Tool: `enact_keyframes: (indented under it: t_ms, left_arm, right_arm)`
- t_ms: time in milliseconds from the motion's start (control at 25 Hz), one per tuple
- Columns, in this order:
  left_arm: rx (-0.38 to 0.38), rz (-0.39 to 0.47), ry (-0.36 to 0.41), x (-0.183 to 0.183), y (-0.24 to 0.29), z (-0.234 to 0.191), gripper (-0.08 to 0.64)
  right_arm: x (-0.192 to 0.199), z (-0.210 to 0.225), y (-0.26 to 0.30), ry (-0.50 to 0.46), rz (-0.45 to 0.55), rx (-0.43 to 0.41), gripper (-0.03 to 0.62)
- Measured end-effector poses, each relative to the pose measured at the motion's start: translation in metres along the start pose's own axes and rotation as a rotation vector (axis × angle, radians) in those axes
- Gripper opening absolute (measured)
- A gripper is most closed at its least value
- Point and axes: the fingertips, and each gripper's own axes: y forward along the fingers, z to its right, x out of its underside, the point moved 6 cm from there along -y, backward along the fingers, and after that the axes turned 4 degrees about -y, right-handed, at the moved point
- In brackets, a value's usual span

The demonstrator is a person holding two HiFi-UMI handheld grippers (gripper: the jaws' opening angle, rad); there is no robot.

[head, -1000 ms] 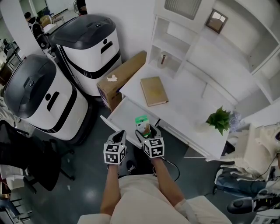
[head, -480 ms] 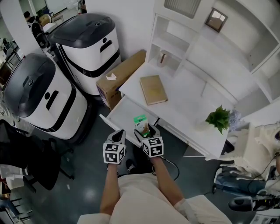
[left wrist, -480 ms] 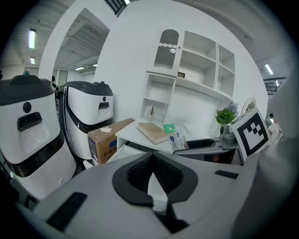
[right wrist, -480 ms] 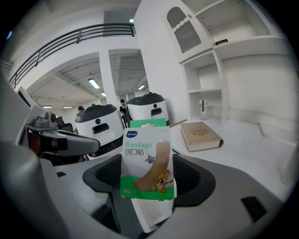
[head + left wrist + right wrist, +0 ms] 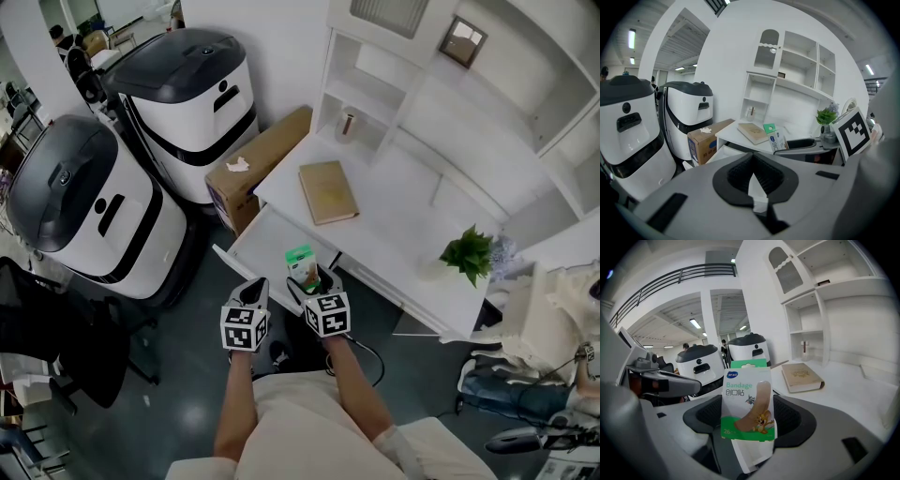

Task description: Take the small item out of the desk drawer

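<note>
My right tongs (image 5: pixel 315 279) clamp the bandage pack (image 5: pixel 746 401), which has risen a touch above the open drawer (image 5: pixel 265 246) and now holds steady. I judge it free. My left tongs (image 5: pixel 253 292) sit closed, empty.

The scene contained two grippers: the left gripper (image 5: pixel 254 287) and the right gripper (image 5: pixel 315 278). One bandage pack (image 5: pixel 301 262) was present. One desk (image 5: pixel 403 225) carried one book (image 5: pixel 328 192) and one potted plant (image 5: pixel 469 253), and had one open drawer (image 5: pixel 265 241). One cardboard box (image 5: pixel 262 164) stood at its left. Two white-and-black machines were counted: the near machine (image 5: pixel 84 206) and the far machine (image 5: pixel 192 94).
</note>
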Motion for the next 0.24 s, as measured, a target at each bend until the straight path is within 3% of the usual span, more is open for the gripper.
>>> enact_keyframes:
  t_ms: [240]
  left_arm:
    - [0.002, -0.004, 0.008, 0.0011, 0.0039, 0.0018, 0.017]
  right_arm:
    - [0.0018, 0.003, 0.0005, -0.002, -0.01, 0.004, 0.359]
